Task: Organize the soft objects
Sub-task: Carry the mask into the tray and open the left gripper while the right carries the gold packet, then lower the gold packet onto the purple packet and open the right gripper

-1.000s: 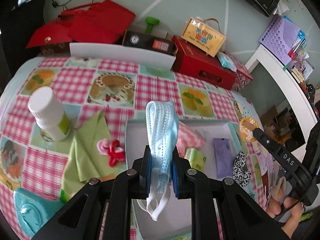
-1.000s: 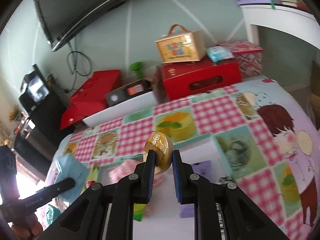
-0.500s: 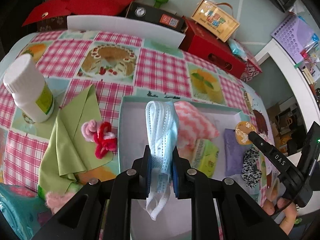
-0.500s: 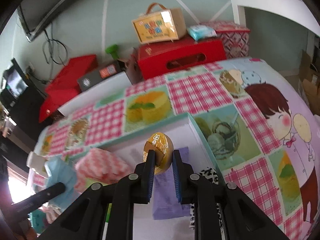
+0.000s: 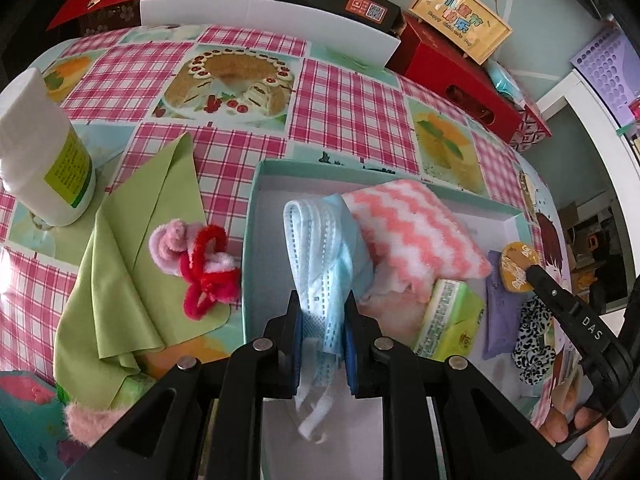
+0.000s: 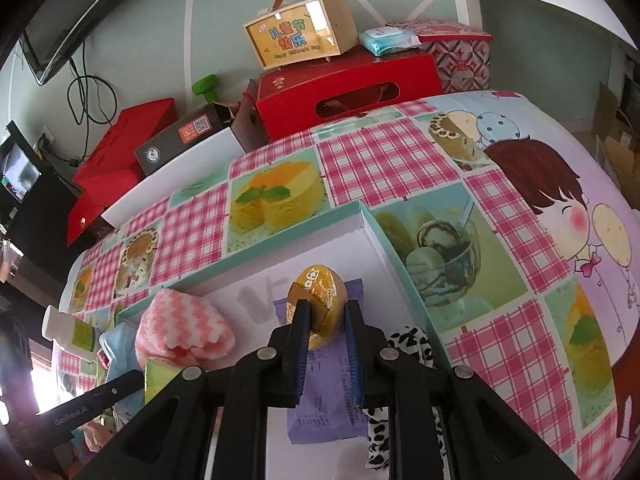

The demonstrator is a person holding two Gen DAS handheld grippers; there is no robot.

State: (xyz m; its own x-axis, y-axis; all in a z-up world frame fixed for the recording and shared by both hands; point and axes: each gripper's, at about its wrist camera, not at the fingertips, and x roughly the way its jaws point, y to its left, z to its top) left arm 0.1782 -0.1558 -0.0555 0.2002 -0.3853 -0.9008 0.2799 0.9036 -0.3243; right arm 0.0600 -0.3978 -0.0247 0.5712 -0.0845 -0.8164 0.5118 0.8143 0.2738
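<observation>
Both grippers loaded over the box, ready to drop

Tabletop (image 5: 340, 112) with pink-check cake-print cloth fills both views. Teal-rimmed white box (image 5: 256, 216) sits at centre of the left wrist view, largest task item, already part-filled. Inside it: pink-white zigzag cloth (image 5: 416, 232) toward 1 o'clock, green packet (image 5: 448, 320) just beside it at 3 o'clock, purple pouch (image 5: 498, 320) and leopard-print piece (image 5: 532, 344) further out at 3 o'clock.

Outside the box at 9 o'clock: green cloth (image 5: 120, 272), with a red-pink pipe-cleaner twist (image 5: 204, 268) lying on it. White bottle (image 5: 44, 152) stands at 10 o'clock, not soft.

Left gripper (image 5: 322, 328): jaws nearly closed, clamped on a folded blue face mask (image 5: 320, 248), which stands up between the pads above the box's left half, straps hanging below.

Right gripper (image 6: 326, 332): jaws nearly closed, pinching a small gold round item (image 6: 318, 292) over the purple pouch at the box's right end; what it is I cannot tell.

Step, as I judge it: placing phase, both items carried over the box, neither released. Whether either touches the box floor is unclear. Next move likely needs a short lowering, then opening each gripper: mask into the bare white floor at 9 o'clock of the zigzag cloth, gold item beside the pouch. Green cloth and twist look still to be collected.
</observation>
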